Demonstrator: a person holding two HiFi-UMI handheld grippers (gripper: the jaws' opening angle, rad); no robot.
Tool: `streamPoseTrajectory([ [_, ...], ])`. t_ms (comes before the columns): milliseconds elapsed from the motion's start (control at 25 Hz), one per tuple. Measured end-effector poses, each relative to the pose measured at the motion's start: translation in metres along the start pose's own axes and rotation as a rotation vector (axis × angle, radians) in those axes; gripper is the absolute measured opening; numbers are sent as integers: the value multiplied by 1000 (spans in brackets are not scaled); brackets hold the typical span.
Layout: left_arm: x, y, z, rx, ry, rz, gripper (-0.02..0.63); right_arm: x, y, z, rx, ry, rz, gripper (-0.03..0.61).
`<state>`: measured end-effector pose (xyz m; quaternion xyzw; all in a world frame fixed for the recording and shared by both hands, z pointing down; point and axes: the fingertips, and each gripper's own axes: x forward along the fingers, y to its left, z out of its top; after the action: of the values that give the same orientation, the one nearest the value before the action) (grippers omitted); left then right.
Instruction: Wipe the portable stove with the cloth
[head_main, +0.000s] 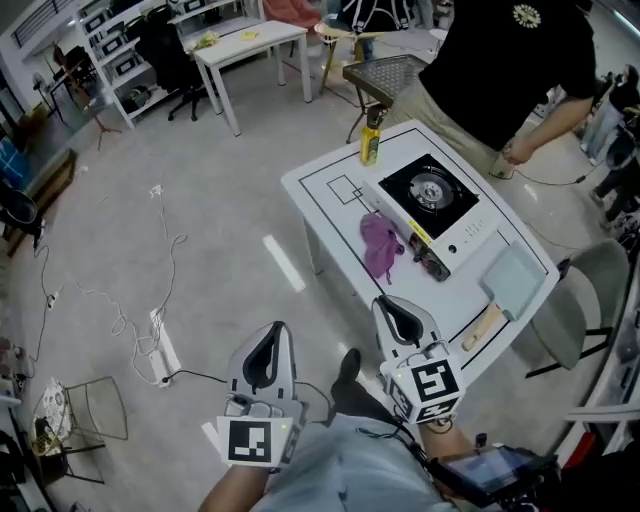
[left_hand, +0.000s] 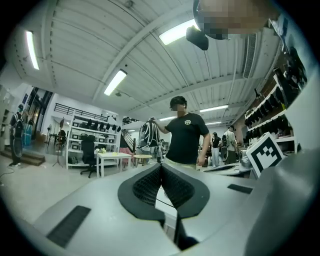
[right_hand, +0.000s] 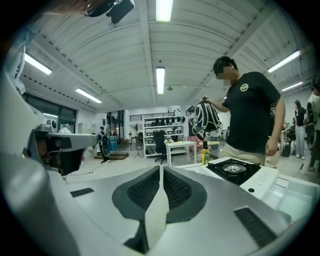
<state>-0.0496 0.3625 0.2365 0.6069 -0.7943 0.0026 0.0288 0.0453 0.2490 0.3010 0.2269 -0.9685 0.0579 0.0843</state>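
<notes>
The portable stove (head_main: 436, 203) is white with a black burner top and sits on the white table (head_main: 320, 178); the right gripper view shows the stove (right_hand: 239, 172) too. A purple cloth (head_main: 381, 245) lies crumpled on the table just left of the stove. My left gripper (head_main: 268, 345) is shut and empty, over the floor short of the table. My right gripper (head_main: 392, 306) is shut and empty at the table's near edge, a short way from the cloth. In each gripper view the left gripper (left_hand: 161, 167) and right gripper (right_hand: 161, 170) show jaws pressed together.
A yellow bottle (head_main: 370, 144) stands at the table's far corner. A pale green-headed brush (head_main: 507, 284) lies right of the stove. A person in a black shirt (head_main: 505, 55) stands behind the table. A grey chair (head_main: 590, 300) is at right; cables (head_main: 150, 290) trail on the floor.
</notes>
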Motion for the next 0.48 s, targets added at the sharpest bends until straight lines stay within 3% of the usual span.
streamPoseTrajectory([
  [480, 164, -7, -1, 67, 22, -151, 17, 98, -118, 4, 100, -3, -109, 55],
])
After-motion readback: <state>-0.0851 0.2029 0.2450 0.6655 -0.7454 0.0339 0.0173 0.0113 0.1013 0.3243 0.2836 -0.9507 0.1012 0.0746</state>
